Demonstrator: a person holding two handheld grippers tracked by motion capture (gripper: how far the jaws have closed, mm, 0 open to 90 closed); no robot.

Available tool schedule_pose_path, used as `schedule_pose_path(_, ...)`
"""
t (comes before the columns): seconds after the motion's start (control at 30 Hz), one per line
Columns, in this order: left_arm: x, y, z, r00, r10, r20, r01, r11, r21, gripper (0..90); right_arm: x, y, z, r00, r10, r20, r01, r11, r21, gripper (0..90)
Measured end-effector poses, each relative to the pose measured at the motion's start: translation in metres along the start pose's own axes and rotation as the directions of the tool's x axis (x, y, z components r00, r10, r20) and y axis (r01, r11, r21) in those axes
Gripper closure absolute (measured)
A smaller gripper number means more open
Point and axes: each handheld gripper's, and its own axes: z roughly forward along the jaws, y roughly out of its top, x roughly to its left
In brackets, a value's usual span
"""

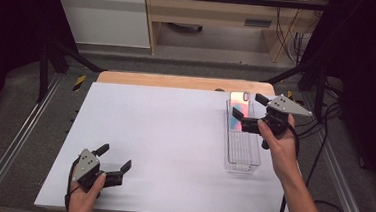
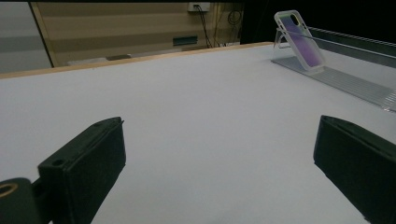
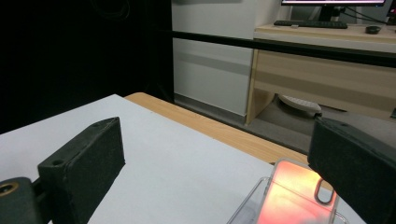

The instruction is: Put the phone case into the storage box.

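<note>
Keyboard (image 3: 299, 23) on desk appears beyond right hand-held gripper (image 3: 215, 158).

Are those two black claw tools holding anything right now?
No. The left gripper is open over bare table; the right gripper is open above the phone case, not touching it.

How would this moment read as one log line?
left gripper: open, idle near table edge | right gripper: open, above phone case | phone case: propped in clear tray
</note>
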Motion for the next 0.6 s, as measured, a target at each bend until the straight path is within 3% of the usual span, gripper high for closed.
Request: schedule_pose_path(0.6,0.005,0.001,-0.006,0.9998,-0.003,-0.019,0.003,0.9997,-0.024,1.8,0.002,-0.001,-0.032,0.9998,-0.004,0.02,0.004,0.999,-0.037,3.7)
